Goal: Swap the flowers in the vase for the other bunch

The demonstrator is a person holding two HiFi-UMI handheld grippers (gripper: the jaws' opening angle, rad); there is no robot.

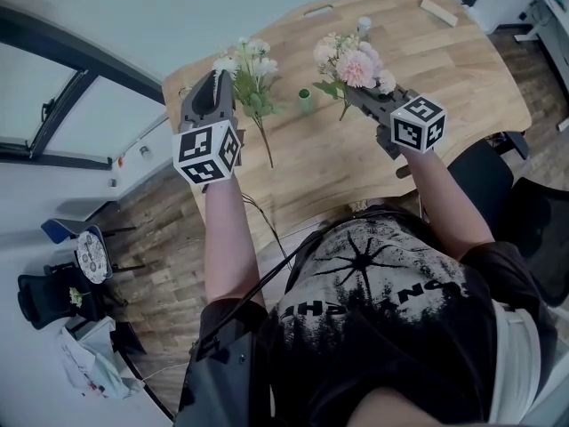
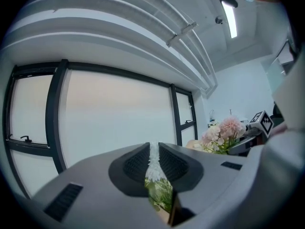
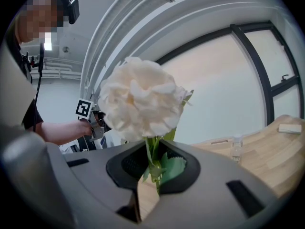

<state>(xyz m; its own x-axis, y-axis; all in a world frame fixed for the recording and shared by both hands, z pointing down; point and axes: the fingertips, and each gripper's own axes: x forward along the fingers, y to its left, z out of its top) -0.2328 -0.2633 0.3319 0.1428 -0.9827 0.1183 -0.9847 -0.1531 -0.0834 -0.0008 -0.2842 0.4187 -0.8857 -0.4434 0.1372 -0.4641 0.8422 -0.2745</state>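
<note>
White bunch (image 1: 252, 68): clenched in my left gripper (image 1: 220, 83), upper left of centre.
Pink bunch (image 1: 356, 65): clenched in my right gripper (image 1: 360, 94), upper centre.
Table (image 1: 444, 78): beneath both.

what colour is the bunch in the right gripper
The bunch is pink and cream with green leaves; the head view shows it best.

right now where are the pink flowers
In the head view, the pink flowers are right of centre above the wooden table, their stems clamped in the right tool, just right of the small green vase.
</note>
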